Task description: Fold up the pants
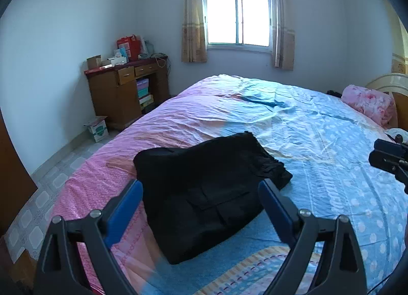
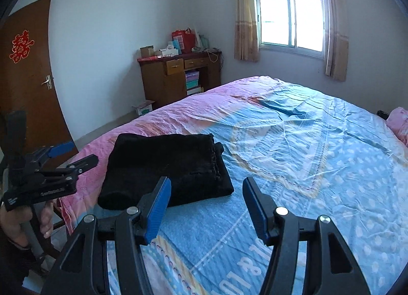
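We saw the left claw (image 1: 201, 203) spread wide, its blue pads (image 1: 125, 208) clear of any cloth and nothing gripped between them. The right claw (image 2: 206, 205) stood partly apart, also empty, its blue pads (image 2: 158, 208) hanging above the bedsheet.

Just beyond both claws lay the pants (image 1: 204, 193), black and folded into a thick, roughly rectangular bundle on the bed (image 1: 331, 167). In the left wrist view they filled the lower middle of the frame, with a flapped pocket showing on the top layer and bunched edges at the right end. In the right wrist view the pants (image 2: 165, 167) sat left of centre, near the edge of the bed, on the seam between the pink and blue parts of the sheet.

Only the right wrist view showed the left claw (image 2: 76, 153) from the side at lower left, held by a hand (image 2: 15, 221), and a brown door (image 2: 28, 78) with a red paper cutting. Only the left wrist view showed a pink floral pillow (image 1: 367, 104) at the right edge and the right claw (image 1: 390, 157) as a dark shape. Both showed a wooden desk (image 1: 127, 91) and a curtained window (image 1: 238, 18).
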Demonstrator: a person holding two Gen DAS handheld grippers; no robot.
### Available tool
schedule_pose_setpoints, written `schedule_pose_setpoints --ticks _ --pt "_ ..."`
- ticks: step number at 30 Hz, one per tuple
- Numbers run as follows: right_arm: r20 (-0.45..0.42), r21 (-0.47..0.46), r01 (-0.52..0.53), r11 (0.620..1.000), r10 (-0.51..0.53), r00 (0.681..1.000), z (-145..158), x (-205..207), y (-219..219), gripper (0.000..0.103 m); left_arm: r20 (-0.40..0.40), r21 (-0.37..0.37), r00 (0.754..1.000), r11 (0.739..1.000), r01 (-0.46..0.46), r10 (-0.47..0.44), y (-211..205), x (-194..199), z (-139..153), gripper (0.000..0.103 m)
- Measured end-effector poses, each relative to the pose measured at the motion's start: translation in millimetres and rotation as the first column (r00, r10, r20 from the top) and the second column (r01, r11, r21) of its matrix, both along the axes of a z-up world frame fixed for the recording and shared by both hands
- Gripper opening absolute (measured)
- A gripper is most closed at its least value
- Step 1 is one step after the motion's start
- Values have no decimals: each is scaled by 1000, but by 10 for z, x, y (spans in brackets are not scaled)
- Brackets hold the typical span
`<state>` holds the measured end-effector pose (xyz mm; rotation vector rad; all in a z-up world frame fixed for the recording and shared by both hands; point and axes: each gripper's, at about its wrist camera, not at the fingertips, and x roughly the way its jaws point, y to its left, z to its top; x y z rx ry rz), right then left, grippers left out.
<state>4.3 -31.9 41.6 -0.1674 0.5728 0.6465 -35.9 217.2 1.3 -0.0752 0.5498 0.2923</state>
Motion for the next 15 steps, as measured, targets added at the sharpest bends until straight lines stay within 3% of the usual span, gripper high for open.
schedule_pose_setpoints --ticks 15 --pt "-8 8 9 1000 -9 1000 -8 -67 -97 61 -15 -1 1000 1000 16 -16 -80 24 30 100"
